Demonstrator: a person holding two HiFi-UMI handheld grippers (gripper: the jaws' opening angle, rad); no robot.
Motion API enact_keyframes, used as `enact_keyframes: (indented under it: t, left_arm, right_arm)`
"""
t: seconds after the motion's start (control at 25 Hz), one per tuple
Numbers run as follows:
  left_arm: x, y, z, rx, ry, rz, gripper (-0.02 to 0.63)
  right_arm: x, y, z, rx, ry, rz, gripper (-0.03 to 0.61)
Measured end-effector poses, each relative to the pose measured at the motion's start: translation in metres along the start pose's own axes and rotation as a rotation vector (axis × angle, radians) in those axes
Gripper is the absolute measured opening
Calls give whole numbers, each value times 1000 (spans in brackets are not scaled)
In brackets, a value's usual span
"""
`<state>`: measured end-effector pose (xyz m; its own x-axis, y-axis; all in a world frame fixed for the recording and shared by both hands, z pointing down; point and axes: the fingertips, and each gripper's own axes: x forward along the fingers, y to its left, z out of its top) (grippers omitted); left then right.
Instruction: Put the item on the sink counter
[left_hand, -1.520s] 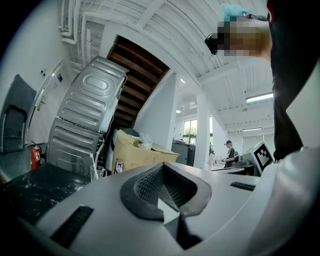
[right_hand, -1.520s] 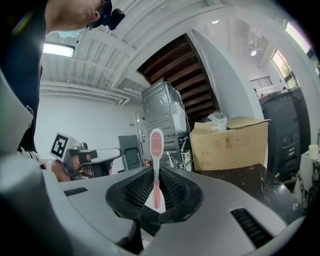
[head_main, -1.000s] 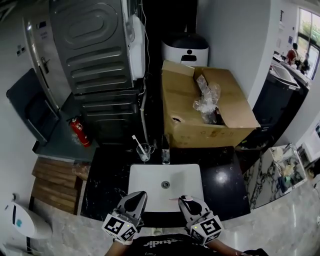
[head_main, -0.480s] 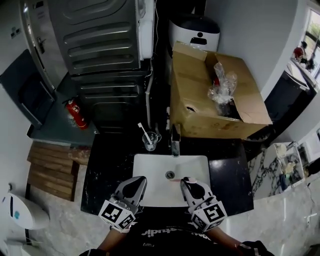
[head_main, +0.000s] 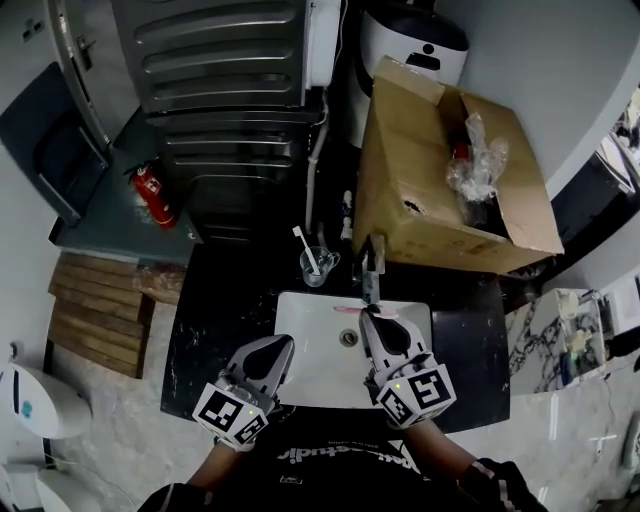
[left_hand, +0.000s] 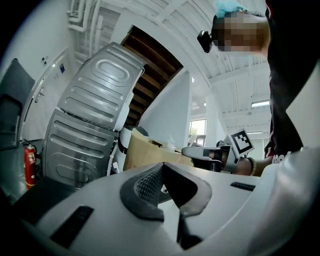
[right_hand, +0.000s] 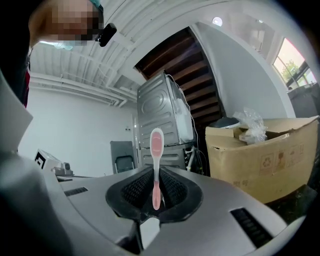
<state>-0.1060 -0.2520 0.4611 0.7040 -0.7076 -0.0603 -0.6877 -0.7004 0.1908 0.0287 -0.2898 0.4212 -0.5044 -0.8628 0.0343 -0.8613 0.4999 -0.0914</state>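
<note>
A pink toothbrush (right_hand: 156, 165) stands upright between the jaws of my right gripper (right_hand: 156, 172), which is shut on its handle. In the head view the right gripper (head_main: 378, 318) hovers over the white sink basin (head_main: 310, 330), with the pink toothbrush (head_main: 362, 312) poking out just before the faucet (head_main: 372, 272). My left gripper (head_main: 283, 343) hangs over the basin's left edge, and in its own view the left gripper (left_hand: 163, 167) is shut with nothing held. Black sink counter (head_main: 215, 320) surrounds the basin. A glass (head_main: 316, 268) holding a white toothbrush stands behind the basin.
An open cardboard box (head_main: 420, 180) with crumpled plastic sits behind the counter on the right. A grey ribbed metal appliance (head_main: 220, 60) and a red fire extinguisher (head_main: 150, 195) stand at the back left. Wooden boards (head_main: 100, 320) lie on the floor to the left.
Both grippers have moved forward over the basin. The right one has carried the pink toothbrush closer to the faucet. The head view has shifted, so the scene sits lower and further right.
</note>
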Motion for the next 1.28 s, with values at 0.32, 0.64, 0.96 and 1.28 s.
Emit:
enact_keyframes:
  t: [0.32, 0.64, 0.96, 1.28]
  left_arm:
    - [-7, 17, -7, 2, 27, 21, 15]
    - [-15, 25, -12, 1, 48, 47, 15]
    - [-20, 31, -15, 0, 60, 70, 15]
    - [-22, 36, -18, 1, 70, 85, 15]
  right_arm:
    - [73, -22, -27, -12, -54, -75, 63]
    - [126, -38, -76, -11, 25, -113, 63]
    - [152, -45, -117, 18, 115, -137, 63]
    - [164, -50, -137, 28, 143, -151, 63]
